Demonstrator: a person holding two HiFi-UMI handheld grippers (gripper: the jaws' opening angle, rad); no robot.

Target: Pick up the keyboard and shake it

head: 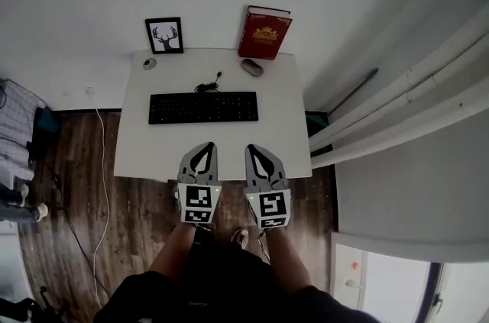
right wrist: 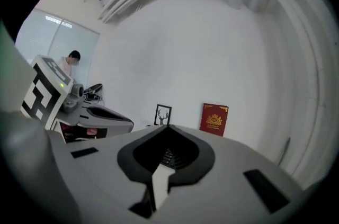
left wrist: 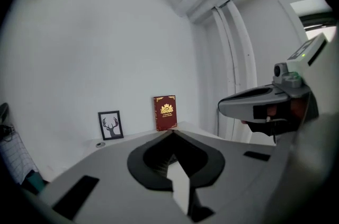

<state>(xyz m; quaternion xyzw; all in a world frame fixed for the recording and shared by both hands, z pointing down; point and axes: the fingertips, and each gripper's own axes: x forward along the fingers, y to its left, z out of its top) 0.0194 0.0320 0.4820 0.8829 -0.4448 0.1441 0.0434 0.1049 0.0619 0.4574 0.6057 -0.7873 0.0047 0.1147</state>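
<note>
On the white square table (head: 137, 153), a flat black keyboard (head: 203, 108) lies at its middle. Nearer, over the near edge, the left gripper (head: 205, 148) and right gripper (head: 253, 150) hang with jaws closed on nothing. In any lift its thin edges might slip, or the loose black cable (head: 206, 87) snag.

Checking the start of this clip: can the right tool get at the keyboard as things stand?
Probably yes: only bare table lies between the right tool and the keyboard. Its jaws are shut, though, and would have to open first.
</note>
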